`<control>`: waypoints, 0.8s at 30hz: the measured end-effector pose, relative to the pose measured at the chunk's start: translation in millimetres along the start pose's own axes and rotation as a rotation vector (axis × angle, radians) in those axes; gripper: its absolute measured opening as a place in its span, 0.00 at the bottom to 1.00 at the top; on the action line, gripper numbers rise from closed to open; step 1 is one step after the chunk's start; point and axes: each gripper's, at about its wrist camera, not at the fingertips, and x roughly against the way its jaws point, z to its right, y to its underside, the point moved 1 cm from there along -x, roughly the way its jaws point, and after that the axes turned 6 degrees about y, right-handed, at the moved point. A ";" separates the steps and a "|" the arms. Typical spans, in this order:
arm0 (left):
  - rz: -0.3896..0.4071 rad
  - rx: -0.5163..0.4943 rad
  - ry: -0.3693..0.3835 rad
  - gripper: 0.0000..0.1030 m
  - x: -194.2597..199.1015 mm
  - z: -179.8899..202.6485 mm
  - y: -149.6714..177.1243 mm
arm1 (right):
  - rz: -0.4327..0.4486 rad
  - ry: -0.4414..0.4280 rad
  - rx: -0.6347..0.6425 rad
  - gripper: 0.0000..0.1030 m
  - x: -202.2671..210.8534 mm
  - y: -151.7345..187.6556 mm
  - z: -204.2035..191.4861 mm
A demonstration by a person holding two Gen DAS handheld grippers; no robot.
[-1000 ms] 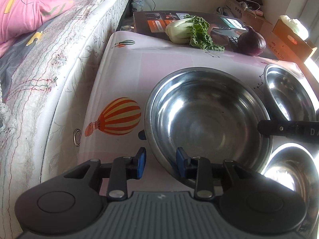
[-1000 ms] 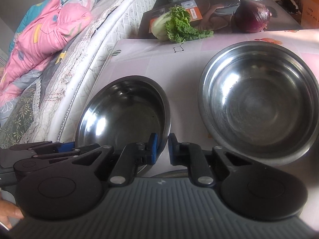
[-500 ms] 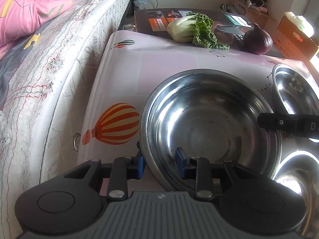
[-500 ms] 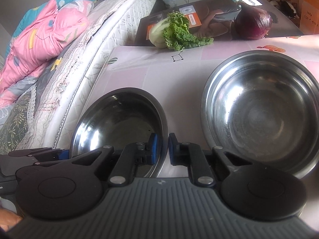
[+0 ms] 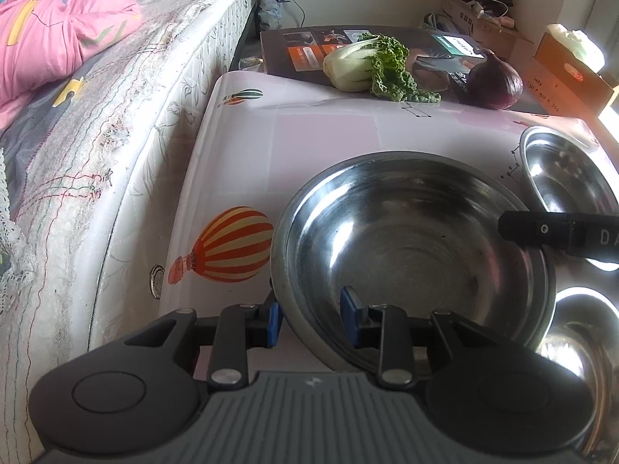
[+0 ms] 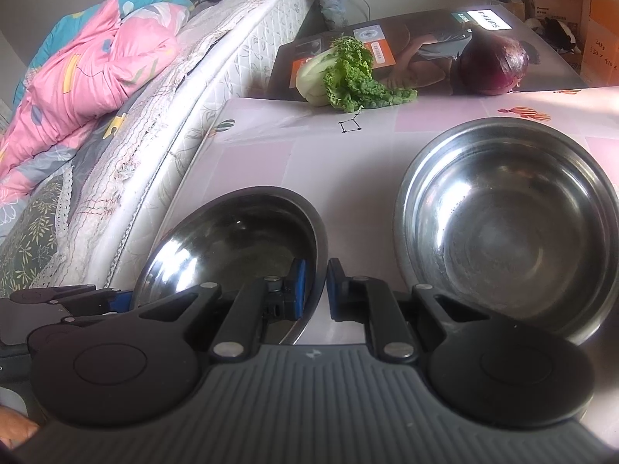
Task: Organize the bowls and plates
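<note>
Your right gripper (image 6: 316, 284) pinches the large bowl (image 5: 410, 255) rim; your left gripper (image 5: 309, 315) straddles its near rim, jaws wide. Uneven lifting could tip it.

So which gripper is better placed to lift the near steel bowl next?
Right, probably. The right gripper has its jaws closed on the rim of the steel bowl, while the left gripper straddles the opposite rim with jaws open.

Beyond my table's pink balloon-print cloth (image 5: 317, 135) lie a leafy cabbage (image 5: 367, 65) and a purple onion (image 5: 493, 83) (both on a dark printed box (image 6: 421, 34)). A mattress (image 5: 116, 131) with a pink quilt (image 5: 58, 34) runs alongside.
</note>
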 end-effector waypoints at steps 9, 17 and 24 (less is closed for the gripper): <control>0.015 -0.010 -0.006 0.31 9.0 -0.8 0.5 | 0.023 0.004 0.029 0.11 9.3 -0.4 -6.9; 0.028 -0.012 -0.006 0.31 18.4 0.9 -0.7 | 0.045 0.003 0.042 0.11 19.5 -1.8 -9.8; 0.043 -0.020 -0.007 0.31 32.4 8.1 -4.1 | 0.069 -0.005 0.036 0.11 34.8 -4.6 -5.9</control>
